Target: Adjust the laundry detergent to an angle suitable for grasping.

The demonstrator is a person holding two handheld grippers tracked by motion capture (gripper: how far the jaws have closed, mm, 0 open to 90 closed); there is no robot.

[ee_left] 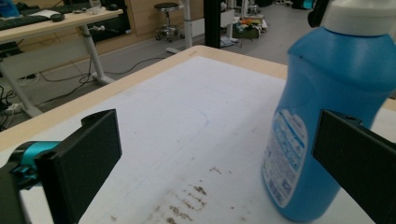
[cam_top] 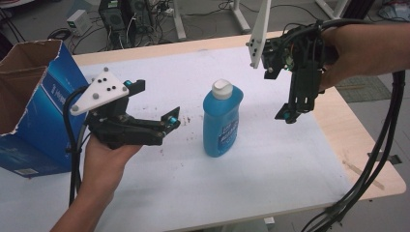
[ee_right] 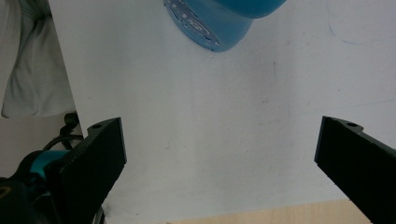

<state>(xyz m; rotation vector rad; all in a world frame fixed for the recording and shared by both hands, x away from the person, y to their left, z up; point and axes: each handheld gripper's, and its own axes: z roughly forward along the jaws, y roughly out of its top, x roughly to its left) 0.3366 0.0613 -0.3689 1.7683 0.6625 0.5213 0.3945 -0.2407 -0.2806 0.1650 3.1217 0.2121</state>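
High view first: we are looking at a blue plastic bottle with a white cap standing upright near the middle of the white-topped table, with nothing touching it. Just to its left, our left gripper is lying low in an upturned palm, its jaws spread wide and pointing toward the bottle, empty. From the left gripper view we are seeing that bottle close up, sitting ahead of the right-hand jaw rather than between the two, and brown specks are dotting the table surface in front. Over on the other side, our right gripper is hanging above the table to the bottle's right, pointing downward, clear of it. Its own view is showing the jaws wide apart over bare tabletop, the bottle's base well ahead of them. Farther left, a torn blue cardboard box is standing open at the table's edge.
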